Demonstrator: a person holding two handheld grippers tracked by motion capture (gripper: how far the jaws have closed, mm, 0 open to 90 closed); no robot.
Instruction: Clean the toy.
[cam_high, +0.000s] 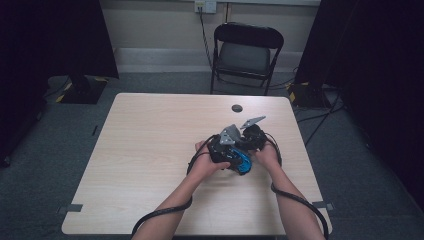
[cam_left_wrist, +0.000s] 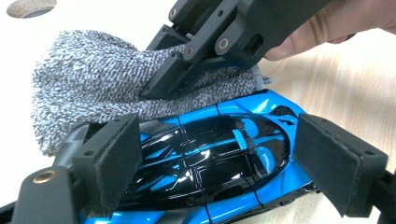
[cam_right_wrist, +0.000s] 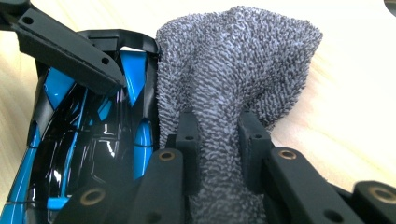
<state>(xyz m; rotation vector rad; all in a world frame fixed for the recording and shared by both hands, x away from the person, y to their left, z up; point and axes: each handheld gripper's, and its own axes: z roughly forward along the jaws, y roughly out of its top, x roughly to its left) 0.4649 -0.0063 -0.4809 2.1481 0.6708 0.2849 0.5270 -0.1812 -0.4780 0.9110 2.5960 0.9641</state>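
A glossy blue and black toy car (cam_left_wrist: 210, 140) rests on the light wooden table (cam_high: 150, 150), right of centre. My left gripper (cam_left_wrist: 226, 161) straddles the car, its padded jaws pressed against the car's two sides. My right gripper (cam_right_wrist: 219, 140) is shut on a bunched grey terry cloth (cam_right_wrist: 238, 60). The cloth lies against one end of the car (cam_right_wrist: 93, 140), with its loose part spread on the table beyond it. In the high view the two grippers meet over the car (cam_high: 243, 163), left gripper (cam_high: 225, 150) beside right gripper (cam_high: 252, 137).
A dark round cable hole (cam_high: 237, 108) sits in the table just beyond the grippers. A black folding chair (cam_high: 245, 52) stands behind the table's far edge. Cables trail from both grippers off the near edge. Dark curtains and stand bases flank the table.
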